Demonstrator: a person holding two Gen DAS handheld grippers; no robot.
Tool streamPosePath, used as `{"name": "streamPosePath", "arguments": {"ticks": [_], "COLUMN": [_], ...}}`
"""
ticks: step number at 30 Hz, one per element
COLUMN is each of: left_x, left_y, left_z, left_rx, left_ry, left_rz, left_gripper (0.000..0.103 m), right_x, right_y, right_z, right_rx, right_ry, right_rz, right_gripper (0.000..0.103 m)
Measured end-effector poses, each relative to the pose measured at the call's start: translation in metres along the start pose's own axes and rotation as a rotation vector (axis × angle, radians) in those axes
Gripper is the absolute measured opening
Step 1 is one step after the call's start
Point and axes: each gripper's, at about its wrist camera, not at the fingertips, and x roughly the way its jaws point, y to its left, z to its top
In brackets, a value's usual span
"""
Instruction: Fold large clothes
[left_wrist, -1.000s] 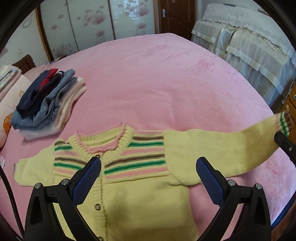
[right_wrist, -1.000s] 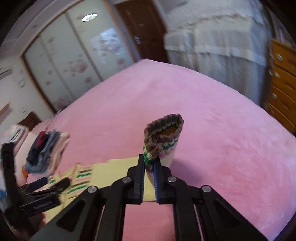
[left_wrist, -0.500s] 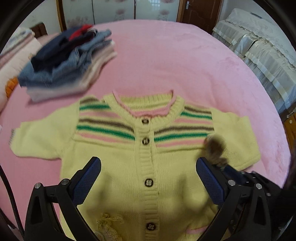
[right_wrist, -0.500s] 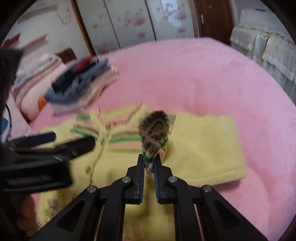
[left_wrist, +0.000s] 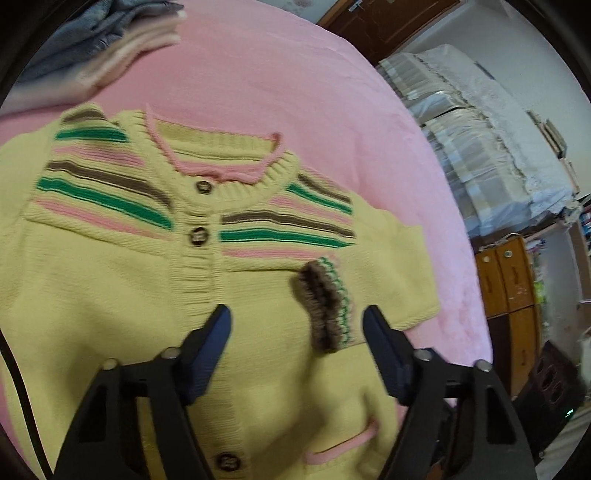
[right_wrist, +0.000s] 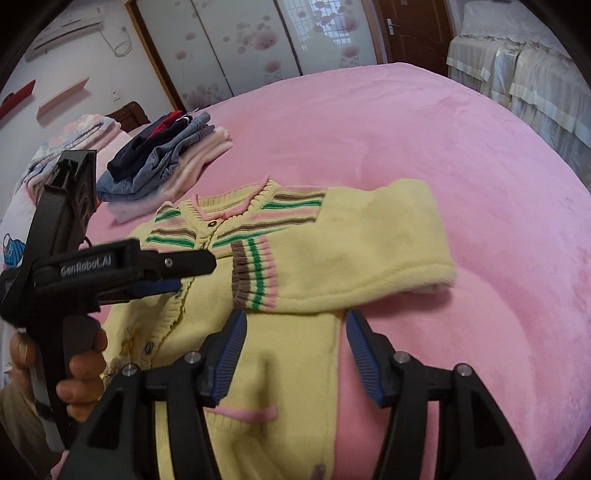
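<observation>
A yellow knit cardigan (right_wrist: 295, 266) with green, brown and pink stripes lies buttoned and face up on the pink bed (right_wrist: 424, 155). One sleeve is folded across the chest, and its striped cuff (right_wrist: 255, 275) (left_wrist: 325, 306) rests loose on the front. Just short of that cuff hovers my right gripper (right_wrist: 295, 319), jaws opening, with nothing between them. My left gripper (left_wrist: 295, 317) hangs low over the button band (left_wrist: 199, 273). Its jaws are closing but pinch nothing. It also shows at the left of the right wrist view, left gripper (right_wrist: 192, 275), held by a hand (right_wrist: 81, 369).
A stack of folded clothes (right_wrist: 166, 155) (left_wrist: 103, 48) sits on the bed beyond the collar. Pillows (right_wrist: 74, 133) lie at the far left. A second bed with a pale cover (left_wrist: 480, 147) and wooden drawers (left_wrist: 509, 280) stand off the right side.
My right gripper carried the cuff across onto the chest and let it go, leaving the sleeve folded over. My left gripper dropped closer to the cardigan and its jaws narrowed.
</observation>
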Motion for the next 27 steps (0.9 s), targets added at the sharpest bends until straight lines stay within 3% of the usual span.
{"name": "streamPosePath", "arguments": {"ticks": [2,6,12,14,15,18,21,27], "left_x": [0.007,0.022,0.045,0.051,0.055,0.053,0.037,-0.044], "left_y": [-0.003,-0.017,-0.015,-0.018,-0.02,-0.026,-0.047,-0.097], "left_z": [0.006,0.01,0.011,0.013,0.014,0.016,0.022,0.067], "left_rx": [-0.007,0.053,0.019,0.021,0.016,0.003,0.034,0.131], "left_ry": [0.009,0.03,0.054,0.065,0.083,0.084,0.049,-0.112], "left_rz": [-0.03,0.004,-0.018,-0.038,-0.062,-0.102,-0.114,-0.134], "left_gripper": [0.057,0.057,0.056,0.036,0.012,0.005,0.005,0.005], "right_x": [-0.001,-0.001,-0.004,-0.003,-0.003,-0.002,0.005,0.029], "right_y": [-0.003,-0.009,-0.012,-0.013,-0.013,-0.016,-0.022,-0.033], "right_z": [-0.005,-0.012,-0.014,-0.014,-0.015,-0.016,-0.016,-0.002], "right_rx": [0.01,0.032,0.041,0.043,0.043,0.05,0.068,0.112], "right_ry": [0.003,0.018,0.005,0.005,0.005,0.015,0.036,0.045], "right_rz": [0.003,0.004,0.01,0.012,0.009,-0.007,-0.015,-0.037], "right_gripper": [0.056,0.056,0.056,0.056,0.056,0.056,0.056,0.056]}}
